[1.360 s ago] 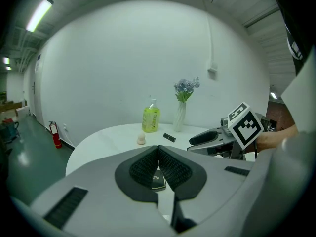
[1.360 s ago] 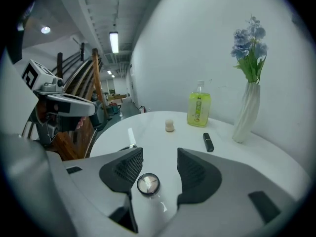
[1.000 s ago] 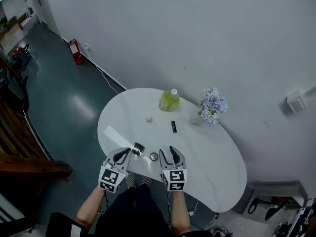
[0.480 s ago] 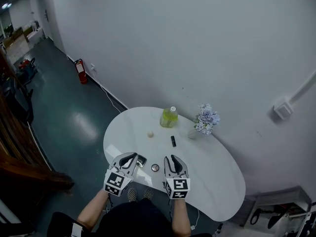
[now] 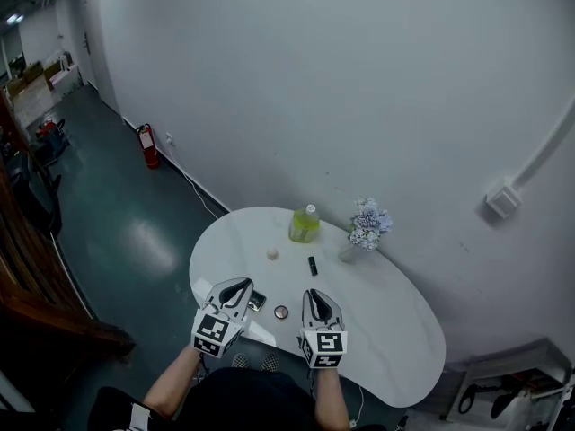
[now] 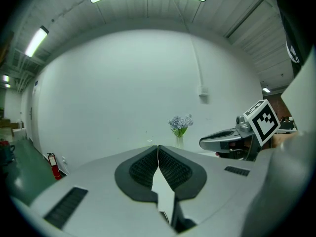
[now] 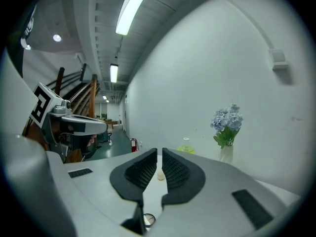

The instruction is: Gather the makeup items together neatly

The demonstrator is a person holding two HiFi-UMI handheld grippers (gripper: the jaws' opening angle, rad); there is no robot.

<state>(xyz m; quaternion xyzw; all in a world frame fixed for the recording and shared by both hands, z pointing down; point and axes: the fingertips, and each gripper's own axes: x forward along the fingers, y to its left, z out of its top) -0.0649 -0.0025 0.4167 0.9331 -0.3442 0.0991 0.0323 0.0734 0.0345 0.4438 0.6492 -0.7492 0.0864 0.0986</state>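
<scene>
The left tongs (image 6: 158,148) are closed, the ribbed pads meeting at the tips with nothing between them. The right tongs (image 7: 159,154) are a thin slit apart. Their jaws have just been closing, and they grip nothing. Both are held side by side over the near edge of the white tabletop (image 5: 395,330), pointing across it towards the wall, well apart from each other.

Between the two tongs, on the tabletop, lies a small round case (image 5: 281,312), nearer the right tongs. Just beside the tip of the left tongs, on its inner side, sits a small silver container (image 5: 256,301).

Farther out, ahead of the right tongs, a short black tube (image 5: 312,265) lies on the tabletop. To its left, ahead of the gap between the tongs, is a small pale ball (image 5: 272,253), which shows through the slit in the right gripper view. These four items are spread out, none touching another.

Beyond them, near the far edge, a yellow-green bottle (image 5: 305,225) stands upright. To its right, past the right tongs' line, a glass vase of pale blue flowers (image 5: 368,223) stands close to the wall.

On the floor far off to the left of the left tongs, a red fire extinguisher (image 5: 147,145) stands against the wall.
</scene>
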